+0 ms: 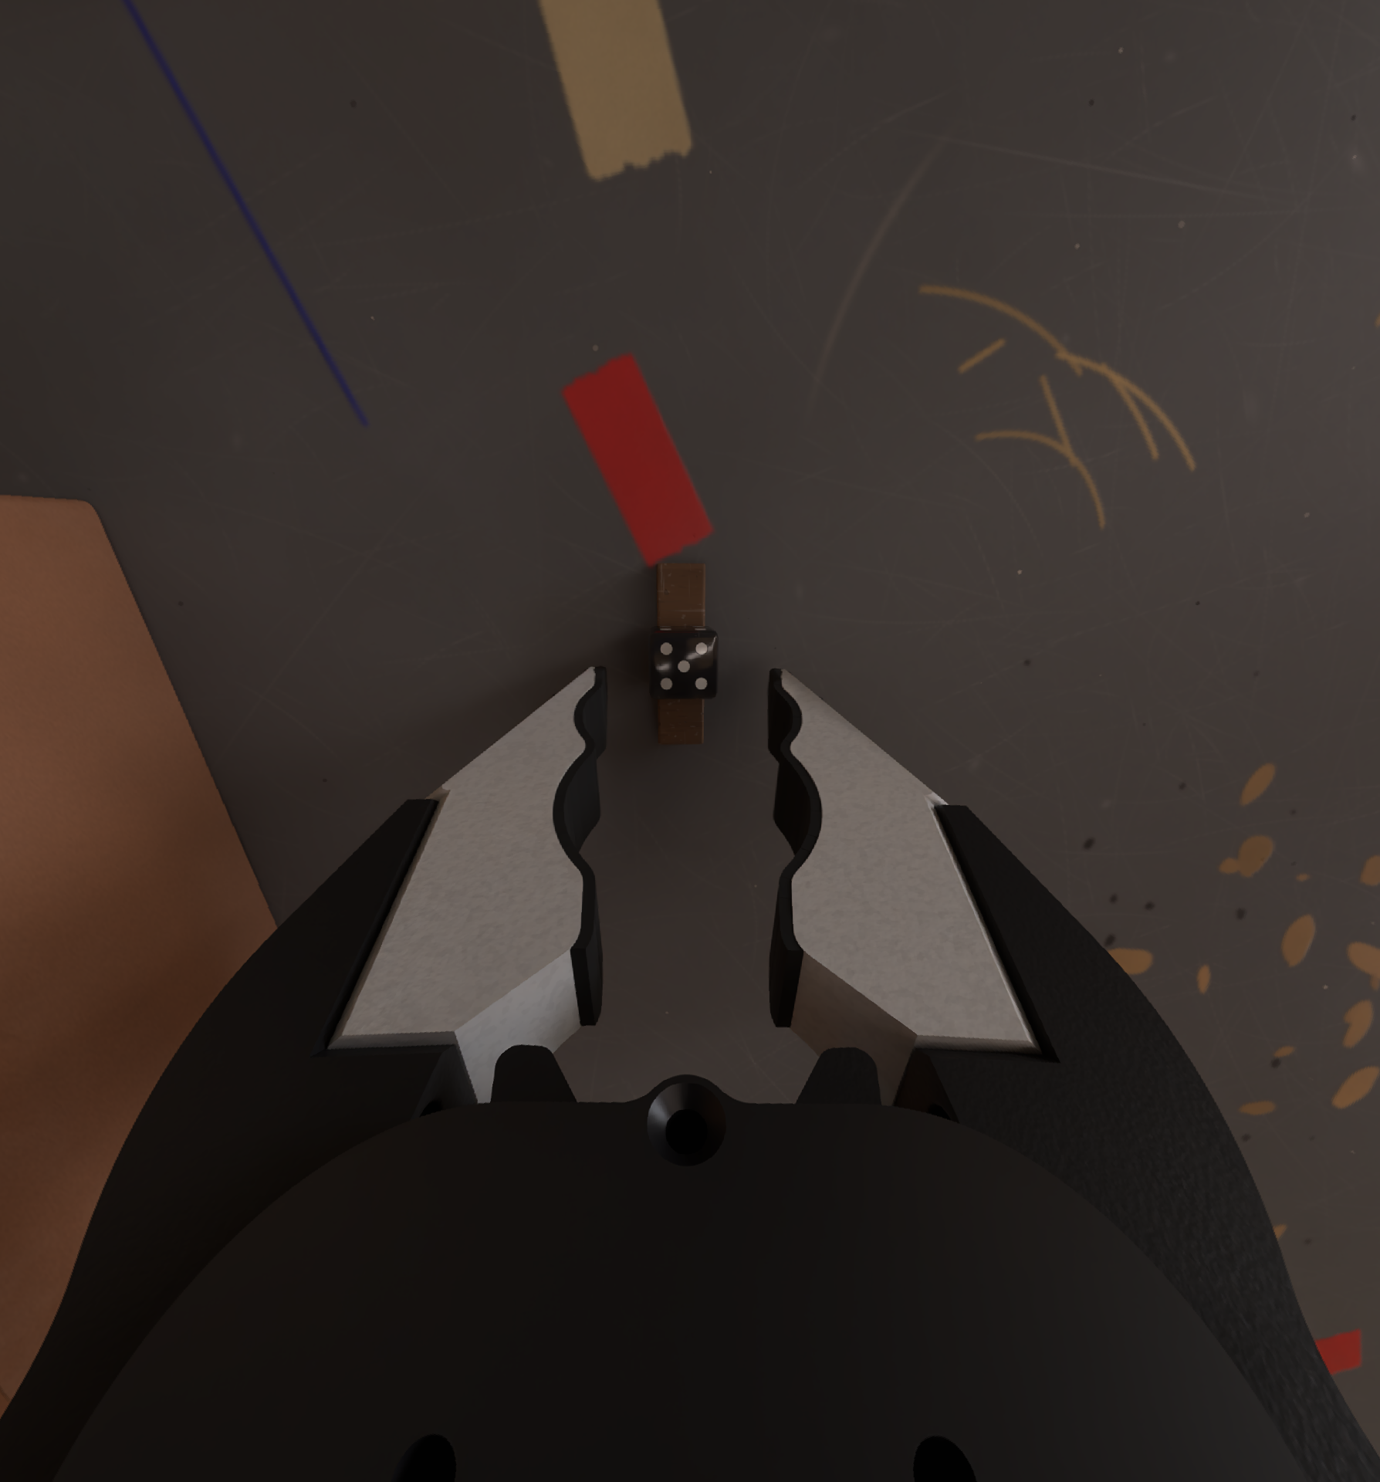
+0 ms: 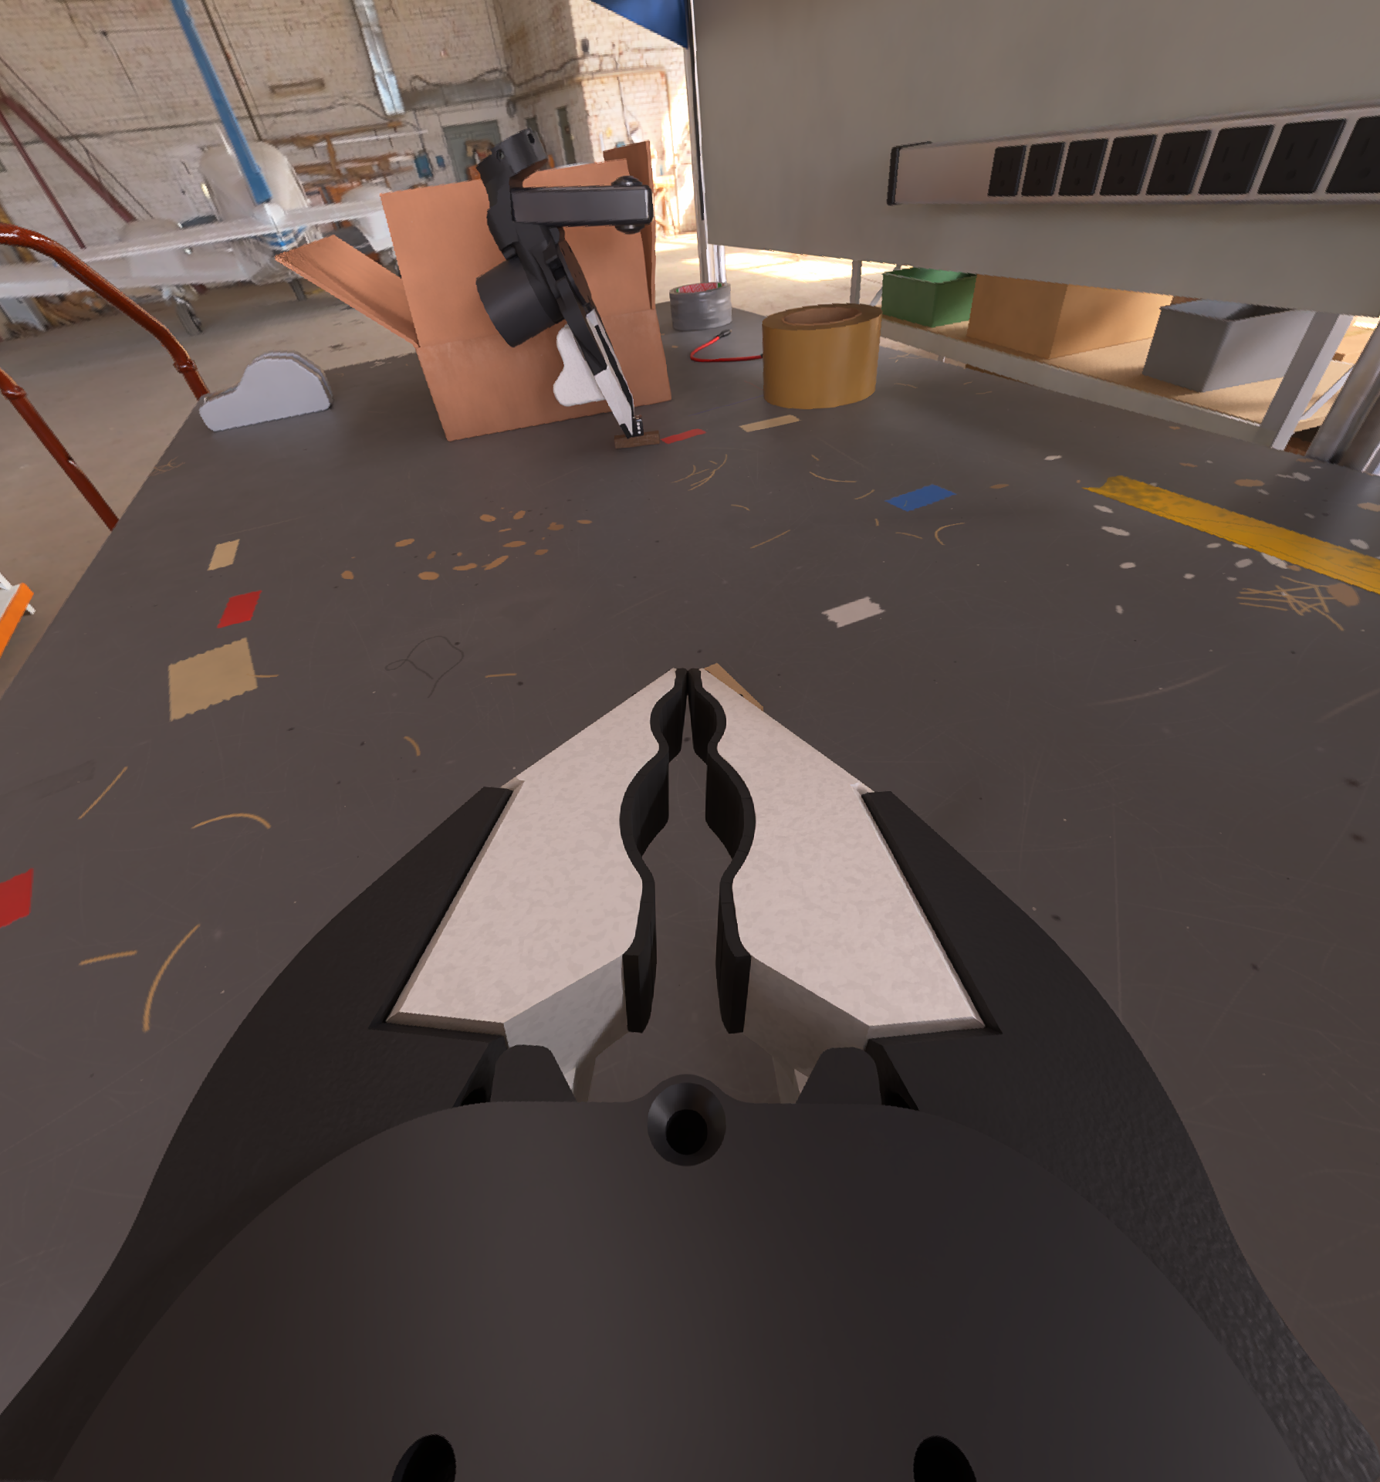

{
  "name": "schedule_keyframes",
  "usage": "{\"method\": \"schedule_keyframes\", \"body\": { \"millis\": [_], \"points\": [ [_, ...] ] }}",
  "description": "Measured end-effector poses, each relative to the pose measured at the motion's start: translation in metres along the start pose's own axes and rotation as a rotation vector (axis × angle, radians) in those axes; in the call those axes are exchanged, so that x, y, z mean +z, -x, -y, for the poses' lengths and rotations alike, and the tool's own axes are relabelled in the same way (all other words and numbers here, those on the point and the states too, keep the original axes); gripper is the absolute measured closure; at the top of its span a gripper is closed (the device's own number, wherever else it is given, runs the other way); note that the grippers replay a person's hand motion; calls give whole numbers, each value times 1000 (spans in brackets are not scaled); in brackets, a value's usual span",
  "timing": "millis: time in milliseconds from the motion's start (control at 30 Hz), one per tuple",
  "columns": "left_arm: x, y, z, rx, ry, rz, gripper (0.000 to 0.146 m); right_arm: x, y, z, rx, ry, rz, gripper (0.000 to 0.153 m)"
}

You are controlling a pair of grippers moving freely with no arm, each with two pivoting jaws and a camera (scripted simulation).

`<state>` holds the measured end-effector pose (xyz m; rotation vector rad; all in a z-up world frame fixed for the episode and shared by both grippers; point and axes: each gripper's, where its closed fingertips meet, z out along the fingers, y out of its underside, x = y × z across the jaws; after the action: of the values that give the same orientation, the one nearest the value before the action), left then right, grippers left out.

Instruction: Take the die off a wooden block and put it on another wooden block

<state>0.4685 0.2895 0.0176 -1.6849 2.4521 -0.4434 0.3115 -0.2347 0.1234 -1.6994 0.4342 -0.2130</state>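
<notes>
Spread jaws of the left gripper (image 1: 687,682) hang directly above the black die (image 1: 684,665), which sits on a narrow wooden block (image 1: 681,591) on the dark table (image 1: 991,601). Red tape (image 1: 637,459) lies just beyond. Well apart, the right gripper (image 2: 687,674) has its jaws pressed together, holding nothing.

Black gripper (image 1: 687,682) bodies, white fingers (image 1: 494,842), wavy black pads (image 1: 582,802).
</notes>
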Motion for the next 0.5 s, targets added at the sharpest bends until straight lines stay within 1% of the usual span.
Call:
{"method": "schedule_keyframes", "body": {
  "millis": [133, 267, 400, 500],
  "points": [
    [1, 2, 2, 20, -17, 34, 118, 0, 1, -1, 0, 3, 3, 153],
    [1, 1, 2, 7, -42, 43, 130, 0, 1, 0, -3, 3, 3, 153],
    [-1, -2, 1, 33, -28, 59, 130, 0, 0, 1, -4, 0, 0, 153],
    [-15, -7, 6, 69, -66, 66, 130, -1, 0, 1, -5, -1, -1, 153]
  ]
}}
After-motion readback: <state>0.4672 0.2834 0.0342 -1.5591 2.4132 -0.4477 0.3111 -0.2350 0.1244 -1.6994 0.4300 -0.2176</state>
